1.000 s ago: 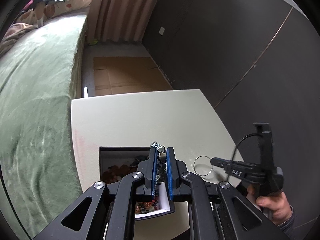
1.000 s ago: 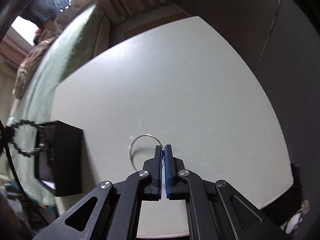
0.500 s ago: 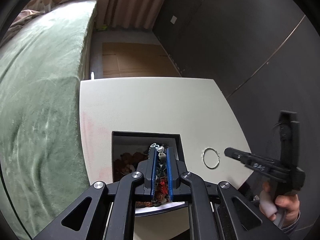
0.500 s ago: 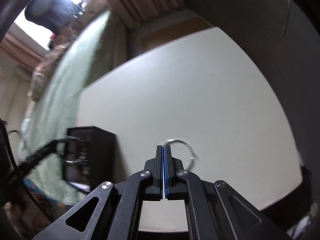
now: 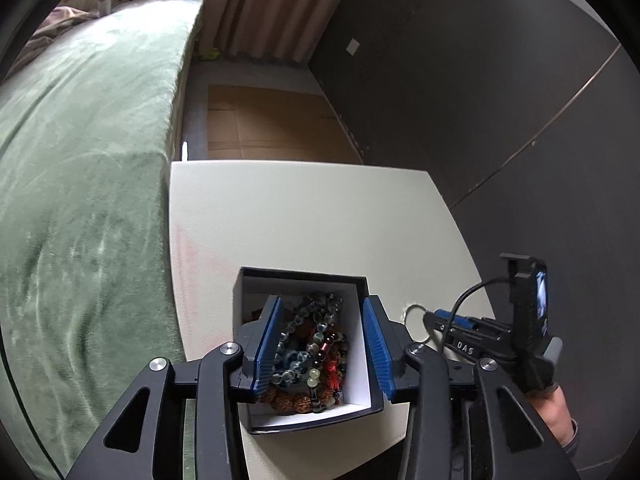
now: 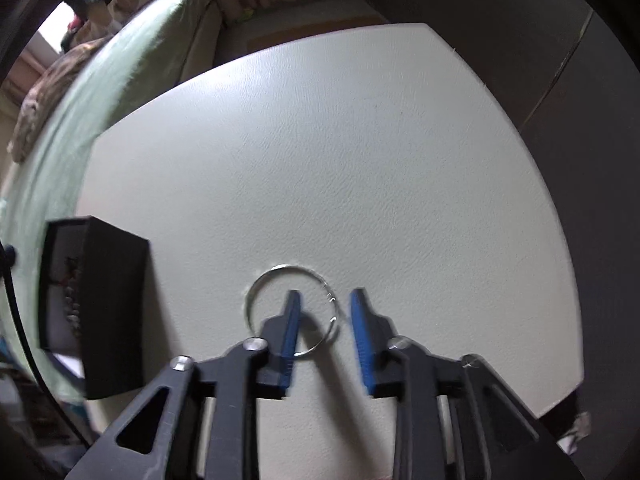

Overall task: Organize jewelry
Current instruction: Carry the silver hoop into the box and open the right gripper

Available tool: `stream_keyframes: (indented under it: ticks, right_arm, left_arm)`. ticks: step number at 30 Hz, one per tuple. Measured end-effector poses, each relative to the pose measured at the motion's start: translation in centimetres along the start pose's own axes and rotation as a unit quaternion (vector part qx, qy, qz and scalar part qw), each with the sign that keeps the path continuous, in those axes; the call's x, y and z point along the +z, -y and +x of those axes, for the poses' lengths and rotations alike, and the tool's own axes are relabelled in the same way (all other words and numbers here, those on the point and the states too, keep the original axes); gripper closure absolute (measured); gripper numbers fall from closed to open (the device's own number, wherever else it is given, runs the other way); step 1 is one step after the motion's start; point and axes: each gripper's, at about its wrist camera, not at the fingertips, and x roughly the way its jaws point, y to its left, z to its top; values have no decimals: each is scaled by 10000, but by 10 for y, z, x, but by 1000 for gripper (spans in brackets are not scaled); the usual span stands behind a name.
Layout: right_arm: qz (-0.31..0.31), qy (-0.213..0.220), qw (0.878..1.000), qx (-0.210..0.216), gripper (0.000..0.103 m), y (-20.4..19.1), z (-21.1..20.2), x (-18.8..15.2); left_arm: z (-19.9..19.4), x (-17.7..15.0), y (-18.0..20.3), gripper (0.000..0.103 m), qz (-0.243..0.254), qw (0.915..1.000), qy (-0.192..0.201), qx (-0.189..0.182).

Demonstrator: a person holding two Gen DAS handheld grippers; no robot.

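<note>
Left wrist view: the pale, matte rectangular tabletop (image 5: 304, 216) runs forward to a straight far edge, with brown cardboard sheets (image 5: 272, 120) on the floor beyond it. A green plush bedspread (image 5: 80, 184) presses along the table's left edge, and a dark grey wall (image 5: 480, 100) stands close on the right. Most of the far tabletop is bare. The black square jewelry box with a white lining (image 5: 362, 364) sits near the table's near edge, and a tangle of beaded bracelets in blue-grey, red and brown (image 5: 312, 356) lies inside it. The left gripper with blue finger pads (image 5: 320, 344) hangs over the box with its fingers spread wide, one to each side of the beads and gripping nothing. To the right, a person's hand (image 5: 556, 412) holds the right gripper (image 5: 430, 316) low over the table, its tip at the thin silver metal ring (image 5: 412, 316), which lies just beside the box.

Right wrist view: the tabletop (image 6: 360, 140) stretches wide and bare ahead and to the right, ending at the dark wall. The box (image 6: 116, 312) stands well to the left, near the table's left edge. The right gripper (image 6: 326, 296) is angled down at the table, fingers parted; its left pad (image 6: 292, 320) sits inside the ring (image 6: 280, 276) while the right pad is outside, so the ring's right arc lies between them, flat on the surface and unpinched
</note>
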Motion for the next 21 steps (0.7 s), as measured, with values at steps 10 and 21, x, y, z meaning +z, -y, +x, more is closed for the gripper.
stream_keyframes:
  ticks: [10, 21]
  right_arm:
    - [-15, 355, 9984, 448, 100, -6, -29, -10]
    - [-111, 1064, 9785, 1765, 100, -34, -84, -19]
  left_arm:
    - [-11, 0, -7, 60, -113, 9999, 104, -15]
    - [-23, -3, -20, 60, -185, 9996, 193, 39]
